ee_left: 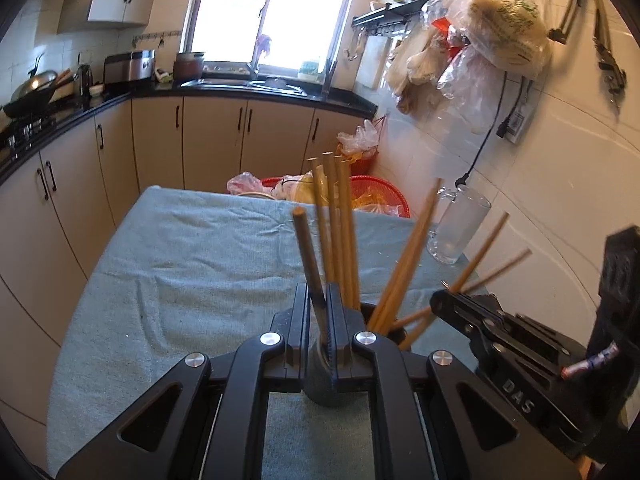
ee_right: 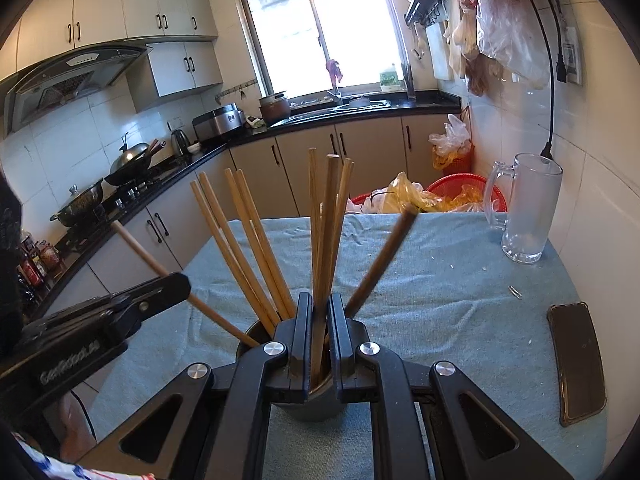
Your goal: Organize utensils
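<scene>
At the near edge of the teal cloth-covered table (ee_left: 180, 280), the dark grey cylindrical utensil holder (ee_right: 320, 404) is being loaded from both sides at once. The left gripper (ee_left: 318, 320) is seen pinched tight on one brown wooden chopstick (ee_left: 304, 248), its lower end angled down into the holder. The right gripper (ee_right: 318, 320) is drawn in to a narrow gap around a bunch of light wooden chopsticks (ee_right: 330, 208) standing in the same holder. How many of them are actually clamped cannot be told.

For a clean finish, each stick is best guided until its tip is felt at the bottom, and only then released. The holder looks light and is not steadied, so sideways pull should be avoided, and one gripper is better let go before the other to keep the fan of sticks from being levered over.

Now the count, taken from the right wrist view:
- Three tops are seen above the right gripper.
- Four pale sticks (ee_right: 260, 240) lean left.
- One darker stick (ee_right: 382, 256) leans right.
- One is held on the left, so about nine chopsticks are counted.

One holder is counted. One clear glass handled mug (ee_right: 524, 216) stands at the far right corner, and one black phone (ee_right: 576, 360) lies by the right edge.
</scene>
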